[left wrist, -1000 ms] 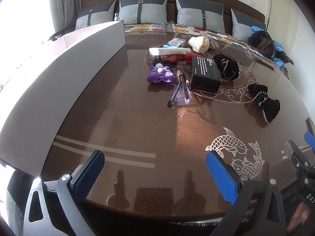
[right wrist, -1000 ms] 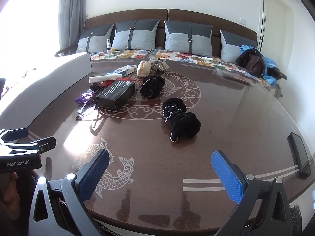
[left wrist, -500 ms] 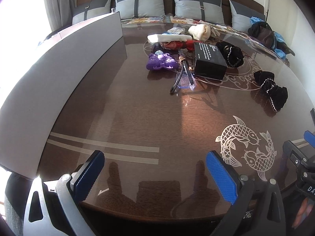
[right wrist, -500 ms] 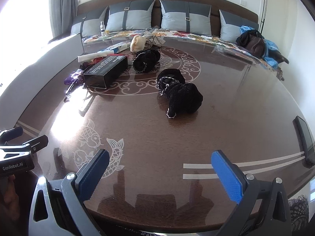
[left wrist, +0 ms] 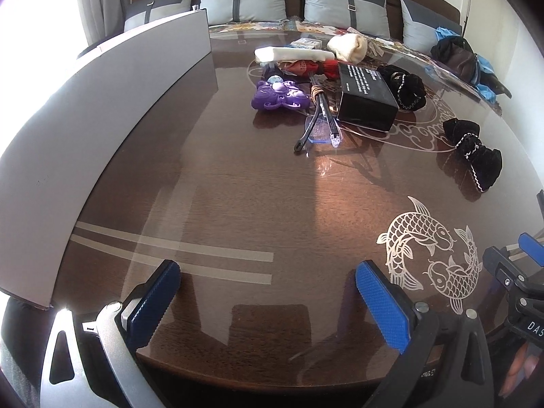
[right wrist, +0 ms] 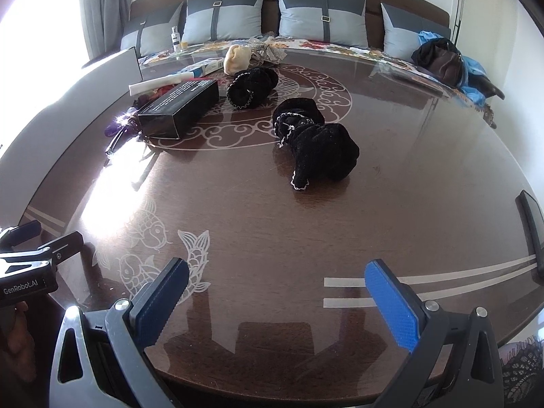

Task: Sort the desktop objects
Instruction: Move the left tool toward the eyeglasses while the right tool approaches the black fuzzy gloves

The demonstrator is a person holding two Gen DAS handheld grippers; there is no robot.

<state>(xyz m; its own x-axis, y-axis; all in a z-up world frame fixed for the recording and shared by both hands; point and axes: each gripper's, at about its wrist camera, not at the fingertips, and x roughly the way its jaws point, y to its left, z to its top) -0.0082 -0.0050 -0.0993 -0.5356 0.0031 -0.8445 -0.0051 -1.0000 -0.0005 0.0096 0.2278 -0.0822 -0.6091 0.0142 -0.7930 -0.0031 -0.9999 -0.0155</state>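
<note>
On the dark, glossy tabletop [left wrist: 238, 183] the clutter sits bunched toward the far side. From the left: a grey board [left wrist: 102, 108] stands on edge along the table's rim, then a purple octopus toy [left wrist: 279, 95] lies flat, with a white roll [left wrist: 294, 55] and something red [left wrist: 314, 67] behind it. Just right of the toy, clear-lensed glasses [left wrist: 319, 122] with dark arms rest against a black box [left wrist: 367, 97] printed with white text. A cream cloth bundle [left wrist: 347, 47] sits at the back, a black frilled fabric piece [left wrist: 408, 91] is just beyond the box, and a second black frilled bundle [right wrist: 314, 142] lies apart on the right, near the ring pattern. A dark phone [right wrist: 532, 227] lies at the right edge.

The left hand-held gripper [left wrist: 268, 292] hovers over the near edge with its blue pads spread wide, grasping nothing. The right hand-held gripper [right wrist: 277, 289] is likewise released and empty, above the fish inlay [right wrist: 153, 244].

Compared with a second ago, both have pushed forward over the tabletop: the black bundle looms larger and nearer the centre of the right view, and the toy, glasses and box sit closer in the left view. Nothing on the table has shifted, and both sets of jaws have stayed wide.
</note>
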